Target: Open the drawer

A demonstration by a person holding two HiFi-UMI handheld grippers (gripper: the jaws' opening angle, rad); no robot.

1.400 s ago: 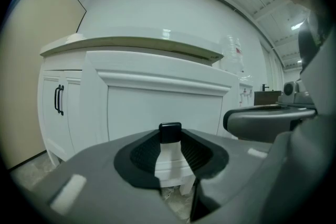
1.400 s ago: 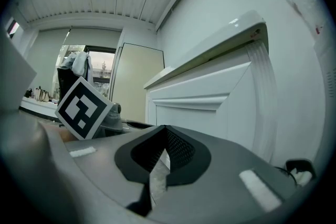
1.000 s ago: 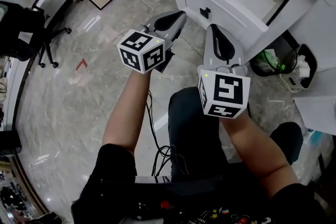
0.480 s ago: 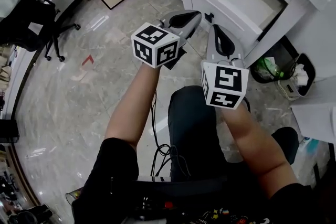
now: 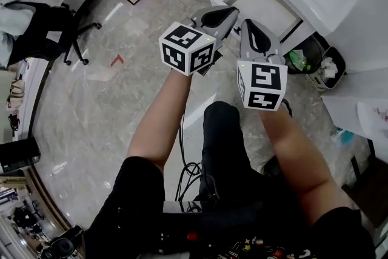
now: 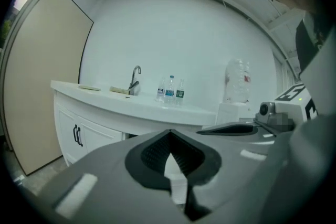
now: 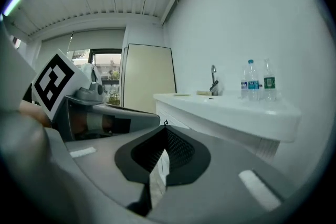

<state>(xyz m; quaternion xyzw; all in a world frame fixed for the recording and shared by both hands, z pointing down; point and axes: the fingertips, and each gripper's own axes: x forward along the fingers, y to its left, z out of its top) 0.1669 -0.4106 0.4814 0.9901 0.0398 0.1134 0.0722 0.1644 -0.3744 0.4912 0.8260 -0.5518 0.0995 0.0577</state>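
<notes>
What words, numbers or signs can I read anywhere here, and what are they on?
No text here can be read as words.
Water bottles: labels too small to read.
Large jug: red label, blurred.
Marker cubes: black-and-white square patterns, not words.
Floor: a red arrow-like mark, no lettering.

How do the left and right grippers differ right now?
Pose: in the head view the left gripper slants toward the upper right, while the right gripper points nearly straight up the picture.
Position: the left gripper sits higher in that view than the right gripper.
Facing: the left's own view meets the cabinet front; the right's looks along the counter.
Shared: both are shut and hold nothing.
</notes>
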